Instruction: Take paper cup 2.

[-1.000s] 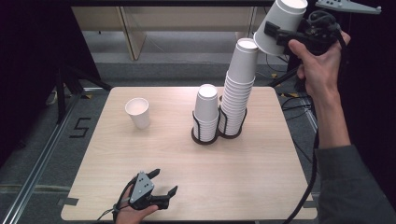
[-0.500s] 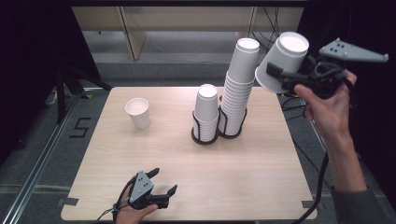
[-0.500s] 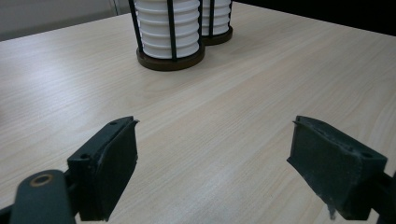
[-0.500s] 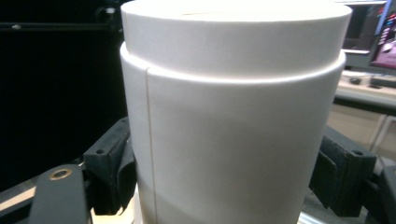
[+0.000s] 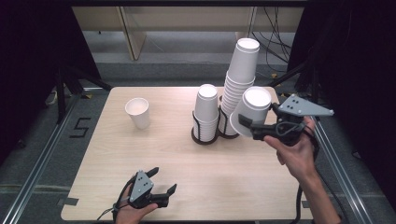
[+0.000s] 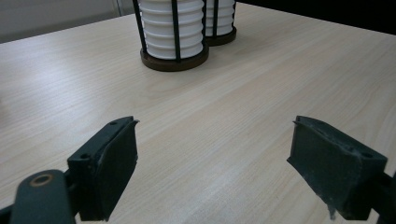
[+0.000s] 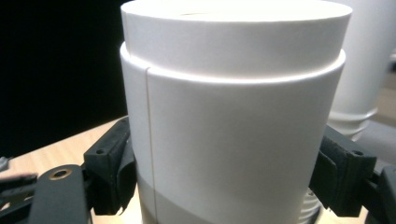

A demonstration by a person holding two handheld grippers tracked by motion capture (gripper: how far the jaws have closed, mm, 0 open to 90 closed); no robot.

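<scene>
My right gripper (image 5: 250, 123) is shut on a white paper cup (image 5: 252, 111), tilted with its base up, just right of the tall stack of upturned cups (image 5: 239, 79). In the right gripper view the cup (image 7: 233, 116) sits between both pads (image 7: 112, 172), and a step near its top looks like a second cup nested inside. A shorter stack (image 5: 206, 109) stands in a black wire holder (image 5: 205, 136) left of the tall one. My left gripper (image 5: 163, 181) rests near the table's front edge, open with nothing between its jaws (image 6: 212, 163).
A single white cup (image 5: 138, 112) stands upright at the back left of the light wooden table (image 5: 261, 191). The two holders stand side by side at the back middle. Dark floor and metal rails surround the table.
My right hand has come down and towards the table with the cup, from above the tall stack's top to beside its lower half. The left gripper has stayed put.
</scene>
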